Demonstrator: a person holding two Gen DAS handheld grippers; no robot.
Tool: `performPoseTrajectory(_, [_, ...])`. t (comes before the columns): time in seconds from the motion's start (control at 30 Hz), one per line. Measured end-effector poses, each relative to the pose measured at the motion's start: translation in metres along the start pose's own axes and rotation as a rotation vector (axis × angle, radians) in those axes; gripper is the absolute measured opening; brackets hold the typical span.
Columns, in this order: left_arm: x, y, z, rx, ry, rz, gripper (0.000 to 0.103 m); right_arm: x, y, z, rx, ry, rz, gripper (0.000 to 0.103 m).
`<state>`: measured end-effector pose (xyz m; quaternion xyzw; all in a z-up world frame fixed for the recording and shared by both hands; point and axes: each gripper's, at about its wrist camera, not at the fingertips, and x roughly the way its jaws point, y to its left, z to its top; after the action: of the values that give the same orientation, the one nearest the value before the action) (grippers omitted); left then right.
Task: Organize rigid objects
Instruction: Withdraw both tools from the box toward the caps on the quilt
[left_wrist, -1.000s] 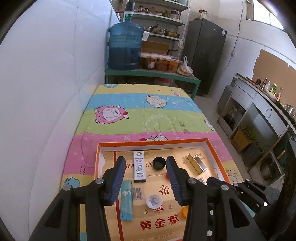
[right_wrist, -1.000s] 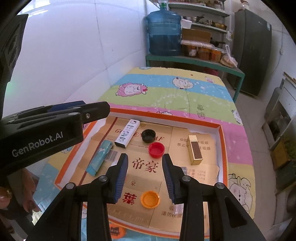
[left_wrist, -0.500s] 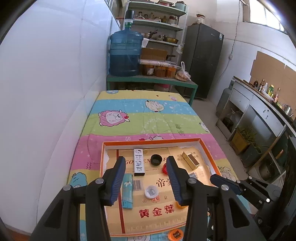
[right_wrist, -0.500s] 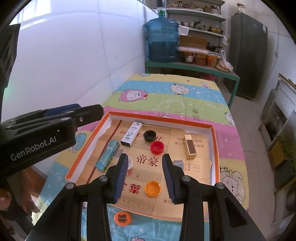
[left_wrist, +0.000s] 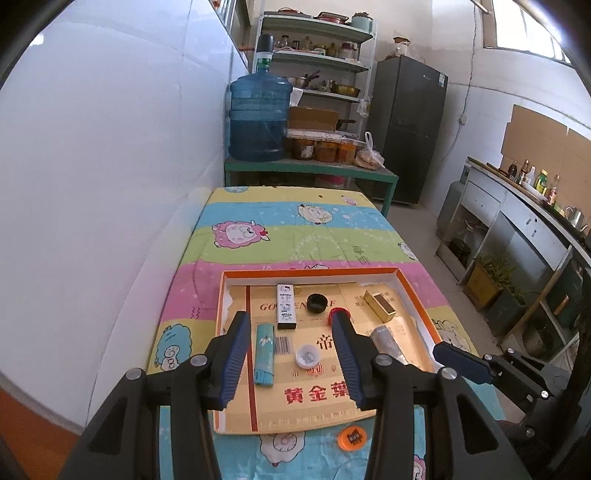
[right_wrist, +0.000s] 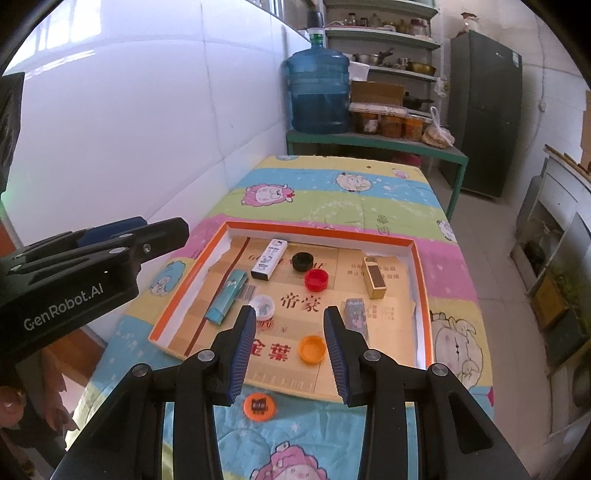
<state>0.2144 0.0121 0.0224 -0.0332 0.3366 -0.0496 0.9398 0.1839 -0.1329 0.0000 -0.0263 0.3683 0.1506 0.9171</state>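
A worktop (left_wrist: 295, 232) draped in a striped cartoon-sheep cloth runs along a white tiled wall on the left. At its far end a big blue water jug (left_wrist: 258, 118) sits on a green bench (left_wrist: 310, 171), with shelves behind and a dark fridge (left_wrist: 410, 129) further right. On the near part of the cloth lies a shallow orange-rimmed tray (right_wrist: 325, 232) lined with printed cardboard.

Inside it, from the left: a teal box (right_wrist: 227, 295) lying flat, a white box (right_wrist: 269, 257) beyond it, a clear cap (right_wrist: 263, 306), a black cap (right_wrist: 303, 260), a red cap (right_wrist: 316, 278), an orange cap (right_wrist: 312, 349) near the front edge, a grey packet (right_wrist: 355, 314), and a gold box (right_wrist: 375, 282) at the right. A second orange lid (right_wrist: 259, 405) rests on the cloth just outside the tray's front edge.

The left gripper (left_wrist: 291, 350) hangs over the tray's near left, its fingers (left_wrist: 232, 358) spread wide and gripping nothing. The right gripper (right_wrist: 290, 347) hovers above the front edge, fingers (right_wrist: 338, 354) likewise parted, with nothing between them.
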Motion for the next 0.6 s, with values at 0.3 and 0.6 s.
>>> performPoseTrajectory(0.3, [-0.020, -0.003, -0.017, 0.012, -0.005, -0.003, 0.046, -0.023, 0.008, -0.013, 0.003, -0.024, 0.002, 0.039])
performPoseTrajectory(0.6, [-0.035, -0.006, -0.037, 0.027, -0.002, 0.006, 0.046, -0.038, 0.013, -0.027, 0.000, -0.030, -0.002, 0.039])
